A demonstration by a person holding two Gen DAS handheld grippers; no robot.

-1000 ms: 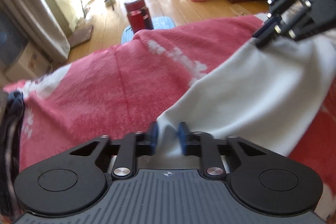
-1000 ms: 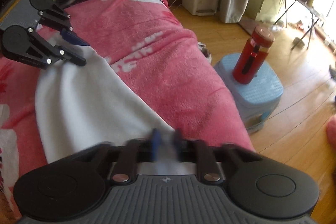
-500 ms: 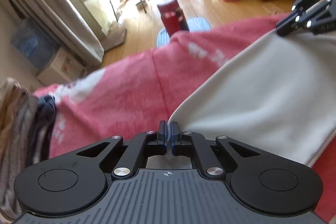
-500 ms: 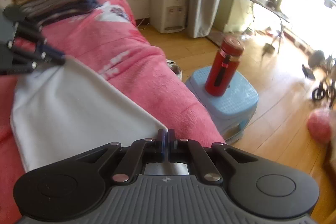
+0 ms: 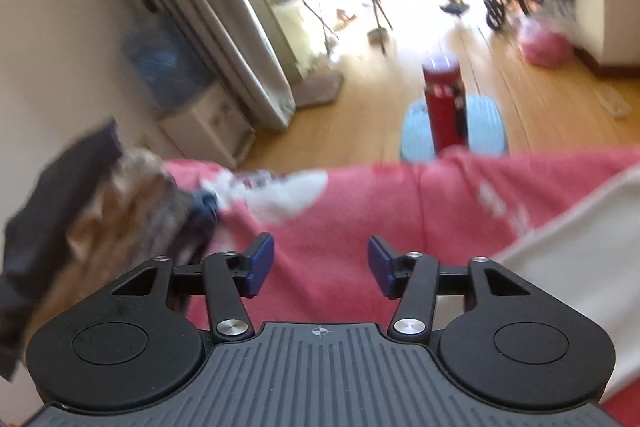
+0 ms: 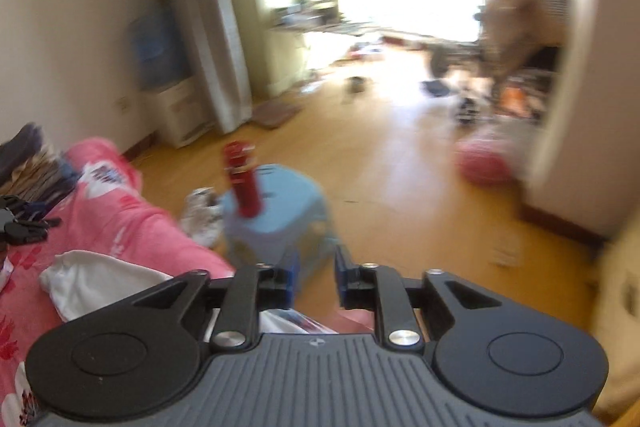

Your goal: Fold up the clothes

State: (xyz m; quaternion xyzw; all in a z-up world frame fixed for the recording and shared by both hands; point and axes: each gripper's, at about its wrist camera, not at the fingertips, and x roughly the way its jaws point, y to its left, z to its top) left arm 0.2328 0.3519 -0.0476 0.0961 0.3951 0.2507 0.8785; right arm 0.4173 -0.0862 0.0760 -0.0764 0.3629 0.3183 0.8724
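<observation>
A white garment (image 5: 568, 251) lies on the pink blanket (image 5: 360, 211), at the right of the left wrist view. In the right wrist view that garment (image 6: 100, 283) lies at lower left. My left gripper (image 5: 321, 261) hangs over the blanket; its jaws are opening and nothing sits between them. My right gripper (image 6: 316, 277) is lifted over the bed's edge, its jaws opening too, with nothing between them. The left gripper (image 6: 24, 223) shows at the far left of the right wrist view. A stack of folded clothes (image 5: 92, 223) rests on the bed at the left.
A red bottle (image 5: 444, 103) stands on a blue stool (image 5: 480, 135) beside the bed. A water dispenser (image 5: 192, 111) and a curtain (image 5: 224, 27) stand by the wall. A pink bag (image 5: 544, 45) lies on the wooden floor, and wheeled frames stand at the far end.
Both grippers let go of the white garment's edge and opened. Both rose; the right one swung away from the garment toward the bed's edge. The garment now lies on the blanket.
</observation>
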